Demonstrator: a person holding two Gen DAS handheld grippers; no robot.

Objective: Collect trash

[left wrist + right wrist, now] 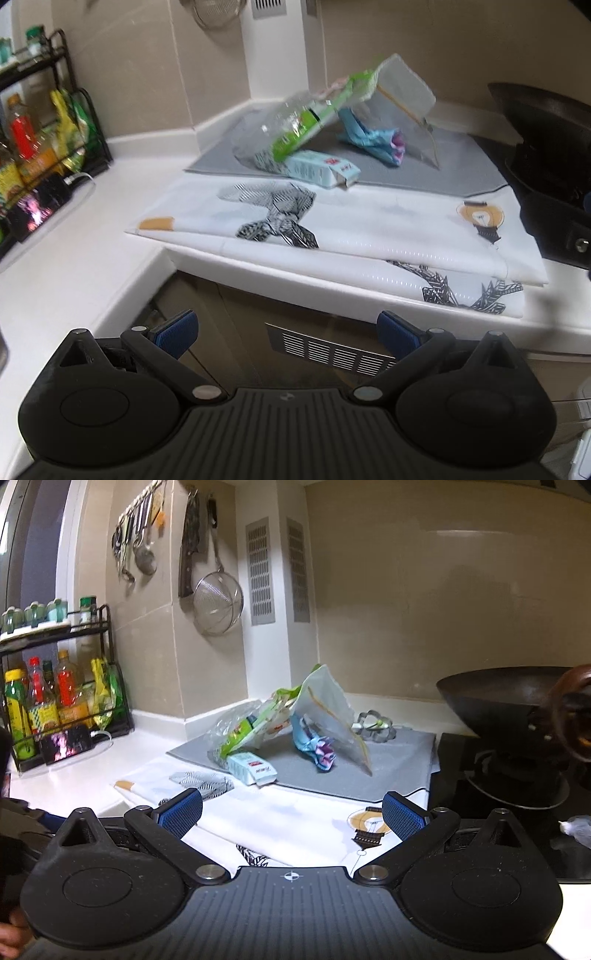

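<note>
Trash lies on a grey mat (424,166) (388,760) on the white counter: a green and clear plastic wrapper (310,118) (251,727), a small light-blue carton (317,170) (253,770), a crumpled blue and pink wrapper (373,138) (314,746), and a clear zip bag (402,85) (328,705) leaning over them. My left gripper (288,332) is open and empty, below the counter's front edge. My right gripper (291,812) is open and empty, above the patterned white cloth (332,229) (295,819), short of the trash.
A black rack (37,147) (59,701) with bottles stands at the left on the counter. A dark wok (546,140) (506,701) sits on the stove at the right. Utensils and a strainer (218,602) hang on the wall. A metal cookie cutter (376,725) lies behind the trash.
</note>
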